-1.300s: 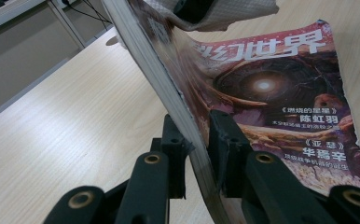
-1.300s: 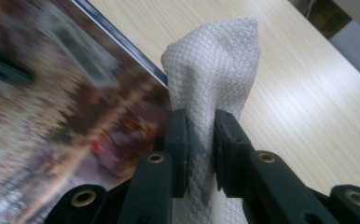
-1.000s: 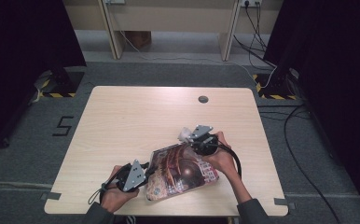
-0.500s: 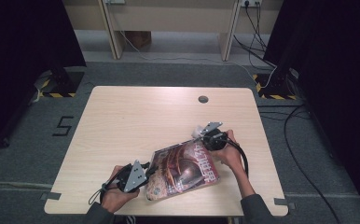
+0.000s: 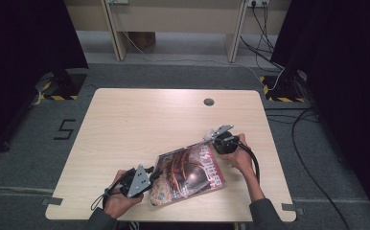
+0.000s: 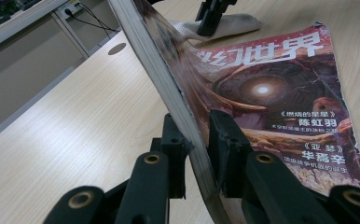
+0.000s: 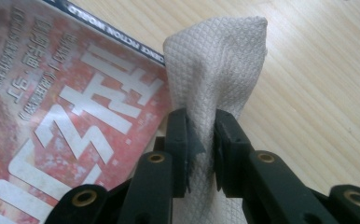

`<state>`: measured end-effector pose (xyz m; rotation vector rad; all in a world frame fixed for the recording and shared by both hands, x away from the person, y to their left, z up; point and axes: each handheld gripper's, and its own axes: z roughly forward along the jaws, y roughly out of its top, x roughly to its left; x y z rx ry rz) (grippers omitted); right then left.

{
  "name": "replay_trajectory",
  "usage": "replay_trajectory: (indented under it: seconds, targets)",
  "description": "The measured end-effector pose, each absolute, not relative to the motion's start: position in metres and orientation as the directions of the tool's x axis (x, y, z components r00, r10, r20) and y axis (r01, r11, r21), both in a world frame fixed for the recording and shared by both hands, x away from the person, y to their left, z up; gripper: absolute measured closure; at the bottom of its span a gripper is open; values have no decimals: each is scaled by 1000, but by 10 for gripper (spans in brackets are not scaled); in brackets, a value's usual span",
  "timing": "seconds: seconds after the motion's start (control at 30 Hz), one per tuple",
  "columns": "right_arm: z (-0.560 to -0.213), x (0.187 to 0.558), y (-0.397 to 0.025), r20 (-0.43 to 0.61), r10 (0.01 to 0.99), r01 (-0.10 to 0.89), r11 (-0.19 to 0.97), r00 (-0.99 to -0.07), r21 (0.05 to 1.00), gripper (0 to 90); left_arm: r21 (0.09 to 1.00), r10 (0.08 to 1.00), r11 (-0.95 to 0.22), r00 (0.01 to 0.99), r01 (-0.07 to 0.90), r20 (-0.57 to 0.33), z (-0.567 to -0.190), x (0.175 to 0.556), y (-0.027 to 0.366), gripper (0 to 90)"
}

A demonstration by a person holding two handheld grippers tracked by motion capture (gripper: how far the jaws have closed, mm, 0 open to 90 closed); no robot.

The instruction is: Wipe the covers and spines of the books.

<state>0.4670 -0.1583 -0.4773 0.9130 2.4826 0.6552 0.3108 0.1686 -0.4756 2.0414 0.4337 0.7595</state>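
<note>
At lower centre, the left gripper [image 6: 197,154] clamps the glossy red-brown magazine [image 6: 280,93] by its edge. The right gripper [image 7: 201,144] pinches a beige quilted cloth [image 7: 215,60] beside the magazine's top corner on the pale wooden table [image 5: 140,124].

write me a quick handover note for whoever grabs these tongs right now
Left tongs: shut on the cover edge of the magazine, which they hold lifted off the pages.
Right tongs: shut on a folded white cloth, at the magazine's far right corner, over the table.
Magazine lies at the near edge of the table, between both hands.
Done: both things gripped, cover raised.
Left: probably wiping the magazine with the cloth; I can't tell how much is wiped. Keep the left grip steady so the cover doesn't drop.
</note>
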Motion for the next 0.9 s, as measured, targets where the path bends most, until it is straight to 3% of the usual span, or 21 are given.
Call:
replay_trajectory:
  seconds: [0.4, 0.9]
  targets:
    - [-465, 463, -188, -211, 736, 516, 620, -643, 591, 778, 844, 564, -537, 751, 18, 343, -476, 311, 169, 763]
    - [-446, 425, -210, -225, 749, 481, 594, -623, 644, 778, 844, 567, -536, 750, 21, 341, -476, 311, 169, 763]
